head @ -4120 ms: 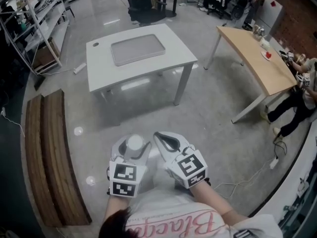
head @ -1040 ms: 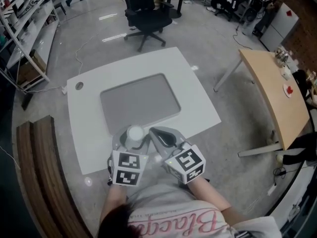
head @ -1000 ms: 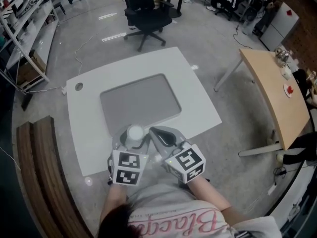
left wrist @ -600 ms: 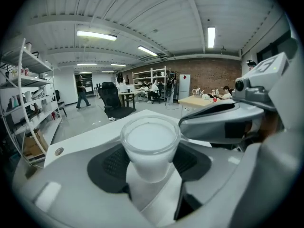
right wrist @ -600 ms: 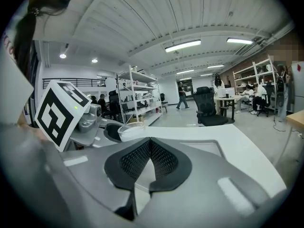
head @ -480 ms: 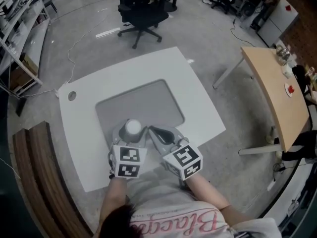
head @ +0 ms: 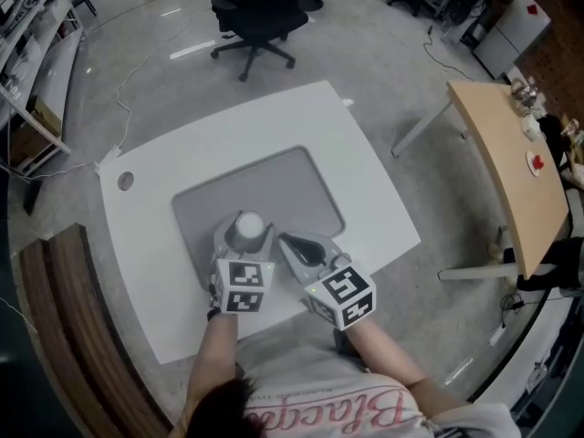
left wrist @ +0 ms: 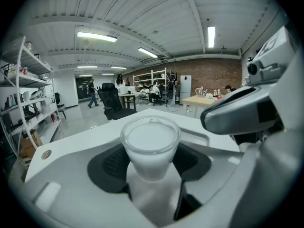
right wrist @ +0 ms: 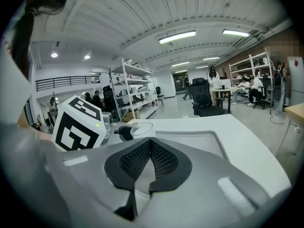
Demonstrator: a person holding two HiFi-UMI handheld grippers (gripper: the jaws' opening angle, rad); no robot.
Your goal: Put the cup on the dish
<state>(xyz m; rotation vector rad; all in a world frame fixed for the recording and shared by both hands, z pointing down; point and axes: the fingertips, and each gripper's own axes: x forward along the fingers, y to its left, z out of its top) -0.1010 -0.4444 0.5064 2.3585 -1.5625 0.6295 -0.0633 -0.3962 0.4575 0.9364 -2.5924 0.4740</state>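
Holding, item one: a translucent white plastic cup (left wrist: pixel 150 141), upright, rim up, clamped at its lower wall between the jaws of my left gripper (head: pixel 244 246). The jaws stand fairly wide, closed on the cup's sides. I cannot tell whether the milky look is the plastic or something inside.

Item two: my right gripper (right wrist: pixel 150 145), jaws closed together on nothing, just beside the left one and level with it.

Item three: a flat grey rectangular dish with rounded corners and a raised lip (head: pixel 274 185), lying in the middle of the white bench (head: pixel 370 199). From the head view the cup sits over the dish's near edge. I judge it is carried in the air, not set down.

Item four, off the bench: a black office chair (head: pixel 251 12) on the floor beyond, well apart.

Hazards, as I judge them:
- The cup tapers downward, so a slack squeeze lets it slide up out of my jaws, and a hard one could buckle the thin wall.
- Letting go before the base meets the dish would drop and topple it.
- Setting the base across the raised lip would leave it tilted.
- My right gripper is close enough to knock the cup as the left jaws part.
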